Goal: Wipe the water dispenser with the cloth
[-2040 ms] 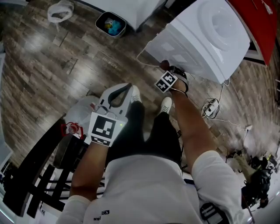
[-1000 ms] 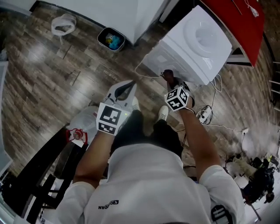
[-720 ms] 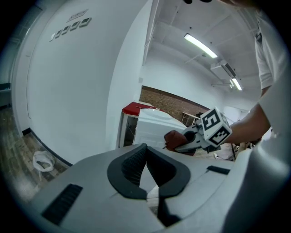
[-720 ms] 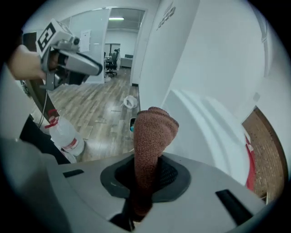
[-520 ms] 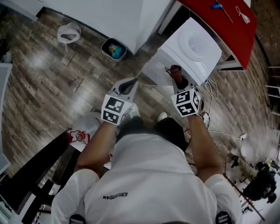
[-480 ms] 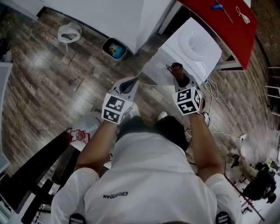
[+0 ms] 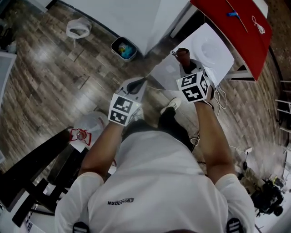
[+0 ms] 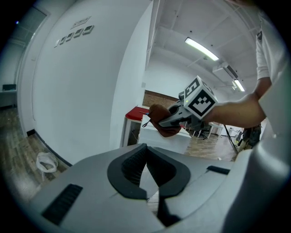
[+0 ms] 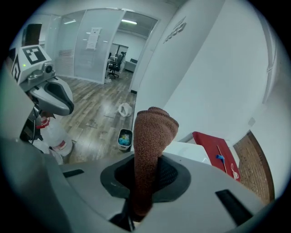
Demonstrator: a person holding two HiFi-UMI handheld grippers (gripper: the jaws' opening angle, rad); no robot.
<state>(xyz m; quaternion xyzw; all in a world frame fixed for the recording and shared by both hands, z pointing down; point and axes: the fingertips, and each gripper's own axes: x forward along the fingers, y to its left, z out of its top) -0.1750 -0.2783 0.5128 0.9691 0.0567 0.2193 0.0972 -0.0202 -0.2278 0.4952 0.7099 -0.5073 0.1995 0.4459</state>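
Right now your right tool (image 9: pixel 146 176) is clamped on the cloth (image 9: pixel 152 145), a brown, coarse-knit piece folded into a thick roll that stands up out of the jaws and curls over at its top. In the head view the cloth sits at 1 o'clock, over the near left edge of the water dispenser (image 7: pixel 218 50); you cannot tell whether it touches the casing.

The dispenser is a plain white box with a round recess in its top, standing on the wood floor (image 7: pixel 50 77). Behind it at 1 o'clock is the red bench (image 7: pixel 232 32), carrying a small blue item (image 7: pixel 233 14) and a white cord (image 7: pixel 260 28).

Your left tool (image 8: pixel 145 148) has its jaw tips together with nothing between them, held at 12 o'clock, just left of the dispenser and apart from it.

Around you: a dark bin (image 7: pixel 123 48) with blue contents at 11 o'clock against the white wall, a white bag (image 7: pixel 78 28) on the floor farther out at 10 o'clock, and a pale jug with a red label (image 7: pixel 88 127) at 9 o'clock. A loose cable (image 7: pixel 223 95) lies beside the dispenser at 3 o'clock.
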